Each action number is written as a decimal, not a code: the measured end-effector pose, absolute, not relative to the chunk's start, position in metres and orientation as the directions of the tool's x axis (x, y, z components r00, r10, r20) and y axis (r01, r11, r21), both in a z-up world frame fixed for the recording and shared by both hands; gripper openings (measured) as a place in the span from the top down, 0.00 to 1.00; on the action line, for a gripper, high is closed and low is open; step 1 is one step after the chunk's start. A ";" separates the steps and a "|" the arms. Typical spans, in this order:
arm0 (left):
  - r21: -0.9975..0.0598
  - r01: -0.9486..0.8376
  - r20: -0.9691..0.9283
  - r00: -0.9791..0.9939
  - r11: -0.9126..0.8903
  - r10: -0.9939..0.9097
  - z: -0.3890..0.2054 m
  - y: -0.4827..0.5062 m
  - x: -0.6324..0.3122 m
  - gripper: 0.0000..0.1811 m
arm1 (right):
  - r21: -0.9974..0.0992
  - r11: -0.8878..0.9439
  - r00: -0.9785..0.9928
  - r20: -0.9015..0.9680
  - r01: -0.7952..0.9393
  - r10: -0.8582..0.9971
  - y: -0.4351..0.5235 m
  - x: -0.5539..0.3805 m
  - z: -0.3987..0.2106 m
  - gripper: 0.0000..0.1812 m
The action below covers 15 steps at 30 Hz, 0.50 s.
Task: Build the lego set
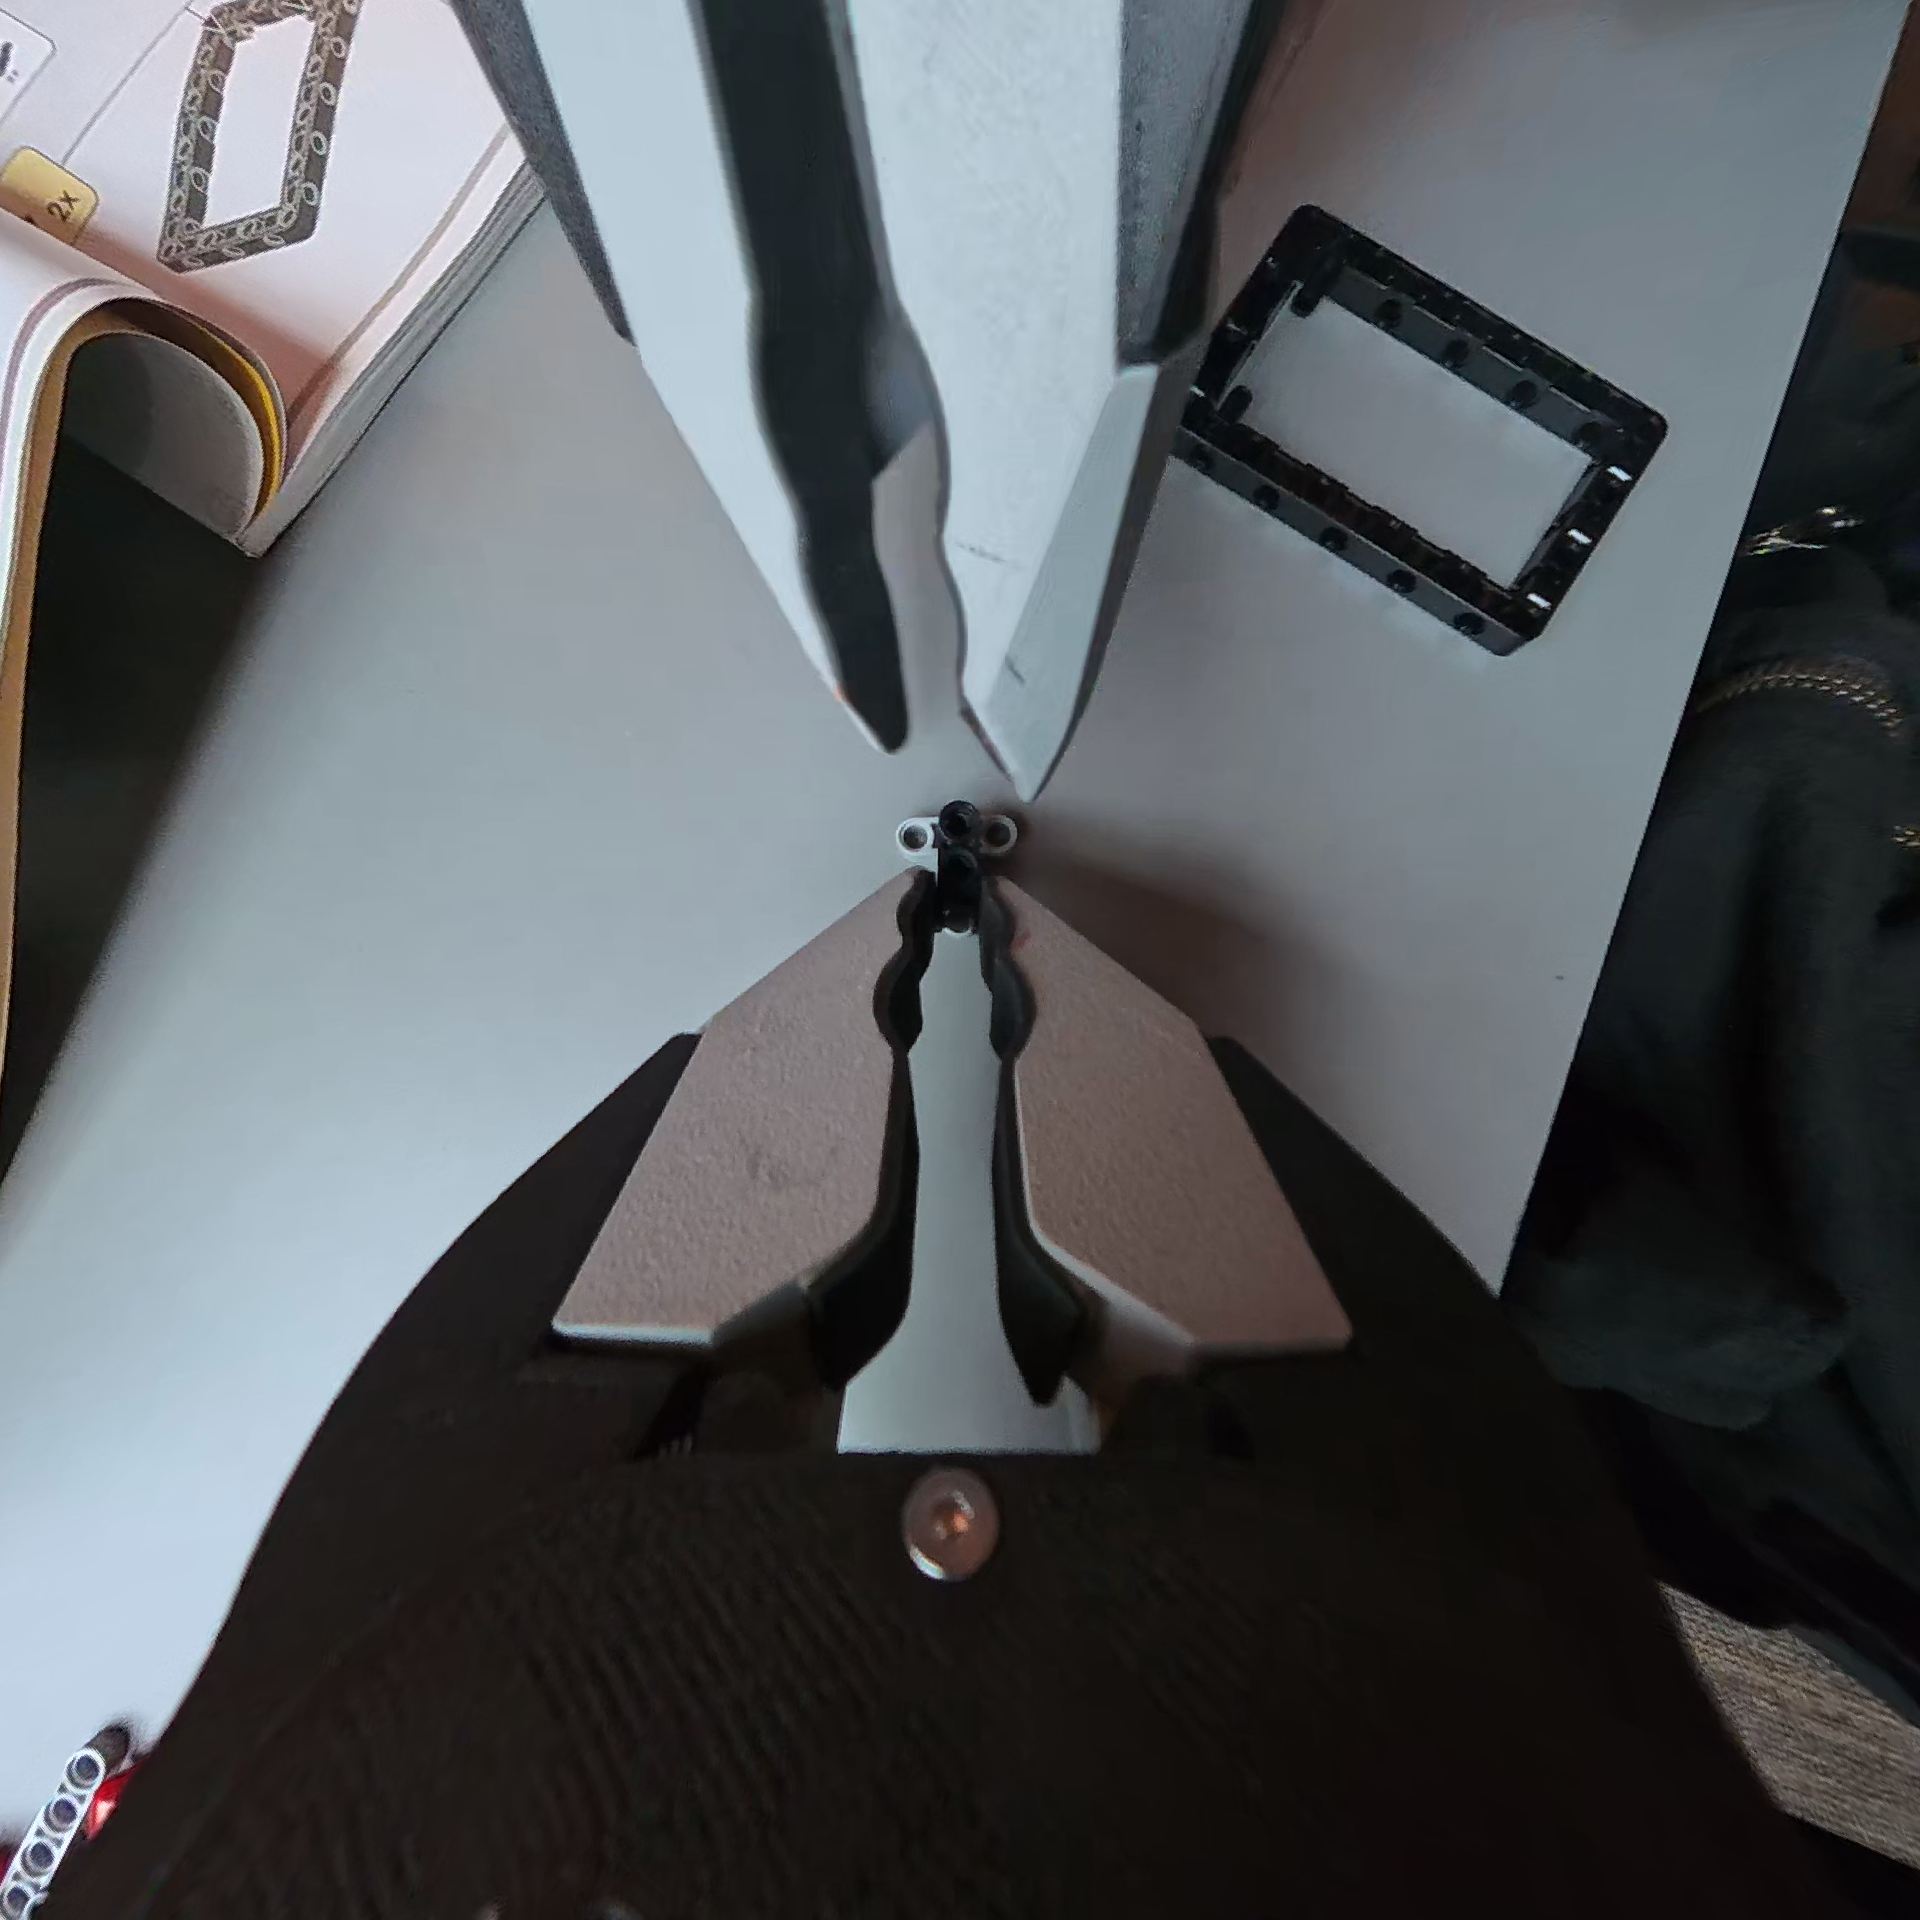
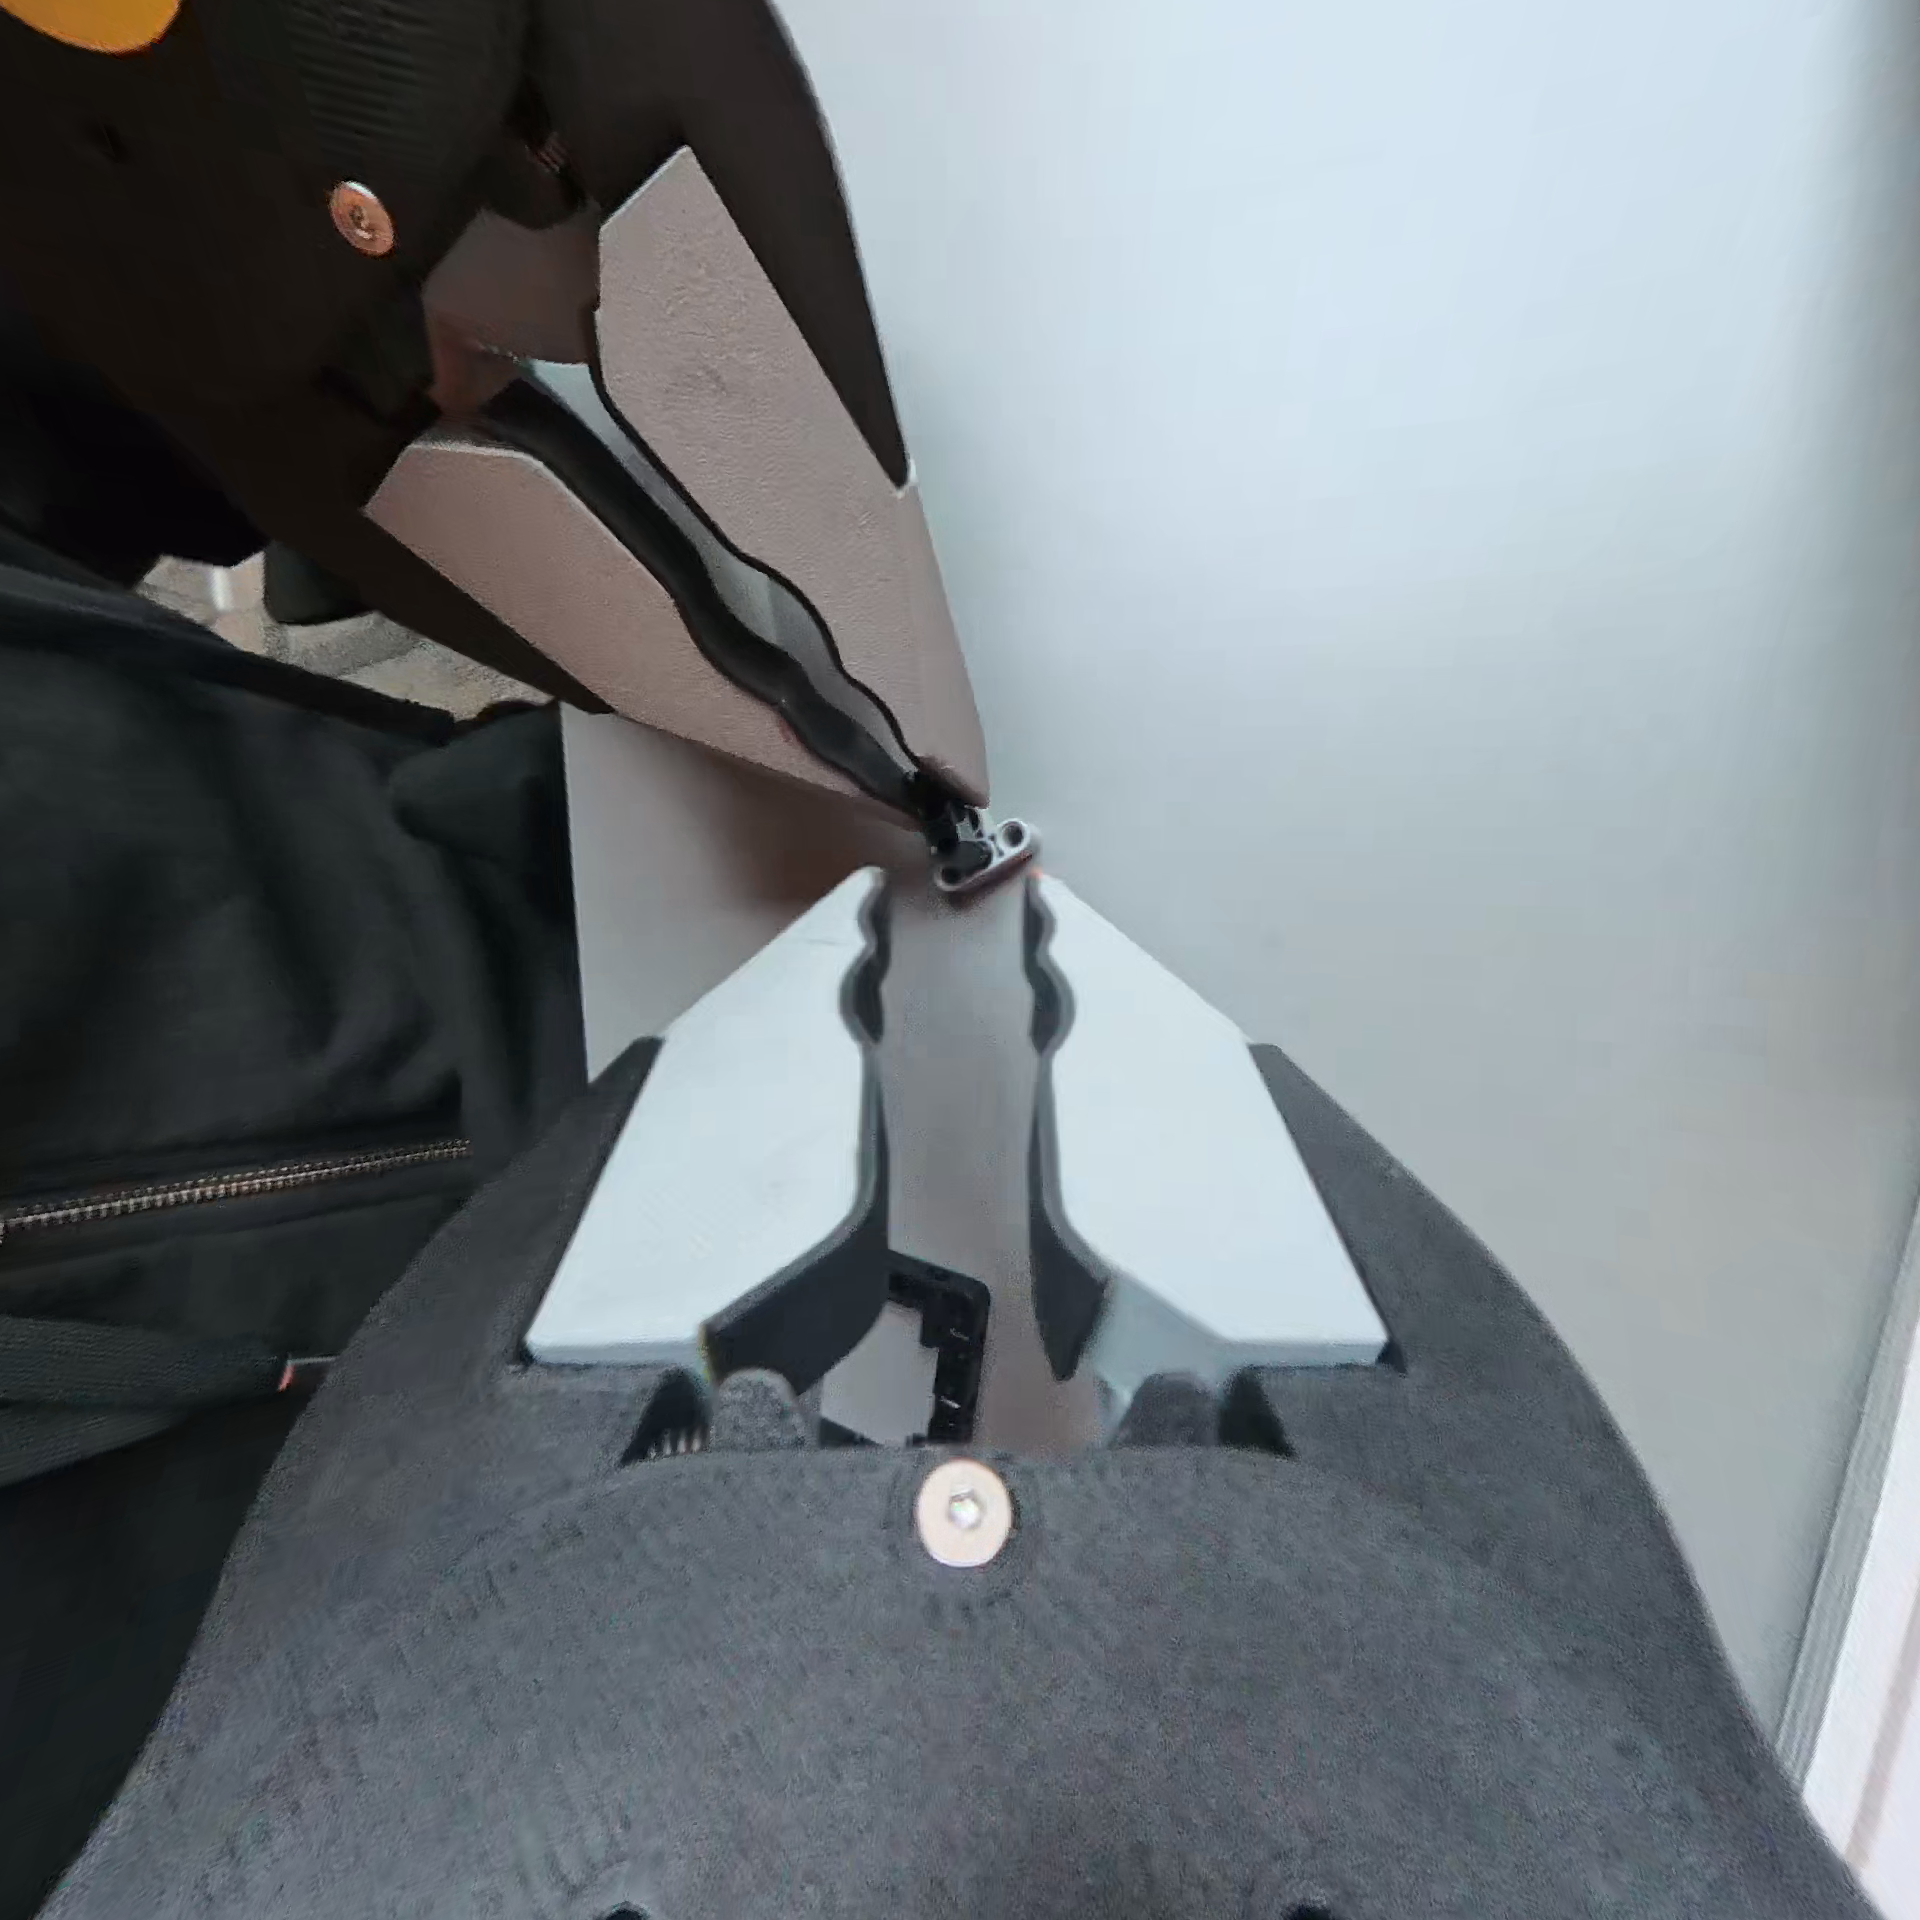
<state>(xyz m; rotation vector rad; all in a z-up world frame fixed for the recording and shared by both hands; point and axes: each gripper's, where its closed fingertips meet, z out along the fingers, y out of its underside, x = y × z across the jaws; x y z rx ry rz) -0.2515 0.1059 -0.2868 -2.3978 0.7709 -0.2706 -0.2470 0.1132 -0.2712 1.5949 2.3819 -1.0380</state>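
The left gripper (image 1: 958,896) is clenched on a small black connector (image 1: 956,878), which is pushed into the middle of a short white beam (image 1: 914,834) held just past its tips. The right gripper (image 2: 956,891) faces it tip to tip, its fingers (image 2: 758,1049) slightly parted with the white beam (image 2: 1013,836) right at their ends; whether they touch it I cannot tell. A black rectangular frame (image 1: 1423,436) lies flat on the white table (image 1: 468,831), well off to the side, with only bare tabletop inside it. An open instruction booklet (image 1: 312,208) rests at the far corner. A few loose pieces (image 1: 62,1818) sit near the table's edge, and dark fabric with a zipper (image 2: 208,1039) lies beside the table.
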 end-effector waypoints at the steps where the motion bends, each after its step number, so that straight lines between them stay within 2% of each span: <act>1: -0.602 -0.460 0.013 0.811 -0.652 -0.585 -0.287 0.106 -0.251 0.97 | -0.482 0.217 -0.445 -0.430 0.849 0.785 0.112 -0.248 -0.271 0.89; 5: -0.615 -0.452 0.005 0.817 -0.646 -0.577 -0.287 0.106 -0.251 0.97 | -0.469 0.140 -0.387 -0.488 0.872 0.782 0.112 -0.248 -0.270 0.85; 8: -0.617 -0.467 -0.021 0.815 -0.634 -0.579 -0.287 0.105 -0.250 0.97 | -0.420 0.025 -0.304 -0.612 0.907 0.730 0.106 -0.248 -0.271 0.94; 15: -0.608 -0.463 0.002 0.812 -0.645 -0.584 -0.287 0.102 -0.249 0.97 | -0.362 -0.028 -0.240 -0.674 0.932 0.698 0.101 -0.249 -0.279 0.96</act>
